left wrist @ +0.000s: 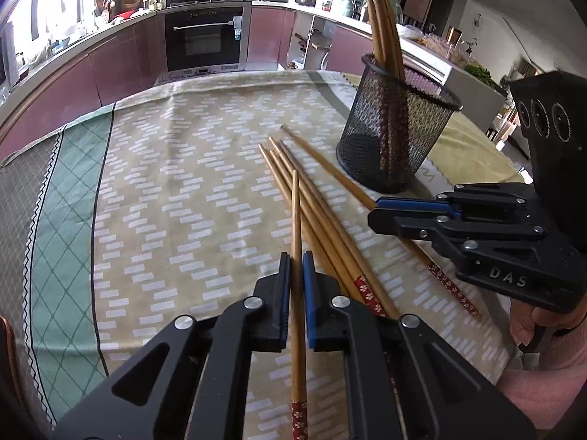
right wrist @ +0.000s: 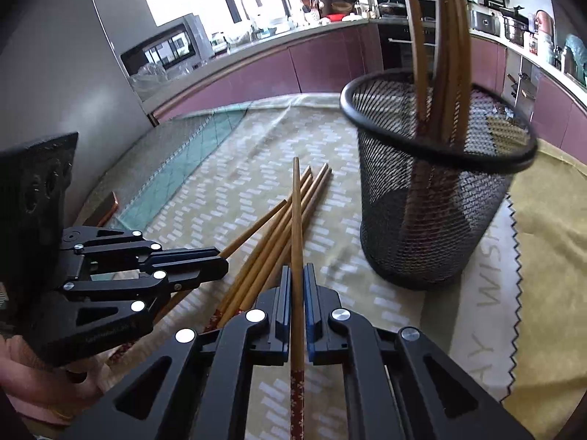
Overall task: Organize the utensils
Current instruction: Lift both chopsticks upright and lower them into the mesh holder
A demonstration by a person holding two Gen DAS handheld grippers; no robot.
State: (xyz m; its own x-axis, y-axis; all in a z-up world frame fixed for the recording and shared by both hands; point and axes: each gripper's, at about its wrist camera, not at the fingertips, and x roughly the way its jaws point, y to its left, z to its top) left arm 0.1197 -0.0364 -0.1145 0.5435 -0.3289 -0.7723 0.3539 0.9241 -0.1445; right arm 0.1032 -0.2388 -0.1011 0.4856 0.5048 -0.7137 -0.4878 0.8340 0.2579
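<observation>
A: Right up close, the left claw [left wrist: 296, 264] is clamped on a single chopstick [left wrist: 296, 220], which runs straight out between its pads with the red flowered end trailing back under the camera.

B: And the right claw [right wrist: 297, 275] is doing the same thing, pinched tight on its own chopstick [right wrist: 296, 216], tip aimed forward over the bench [left wrist: 165, 183].

A: From the left view the right claw sits off to the side, a hand [left wrist: 532, 324] in a pink sleeve gripping its handle.

B: Just beyond both claws lies the loose bundle of chopsticks [left wrist: 312, 205] on the patterned cloth [left wrist: 146, 238], fanned out, several touching and crossing each other. One more chopstick [left wrist: 323, 161] lies apart from the bundle, nearer the cup.

A: Further on, the black mesh cup [right wrist: 422, 227] stands upright near the bundle, partly on a yellow-green mat [right wrist: 543, 227] with a zigzag edge.

B: It already holds several chopsticks [right wrist: 445, 55], standing with narrow tips up, leaning against the rim.

A: At the back, a kitchen counter [left wrist: 110, 36] with purple cabinet fronts and a built-in oven [left wrist: 203, 36].
</observation>
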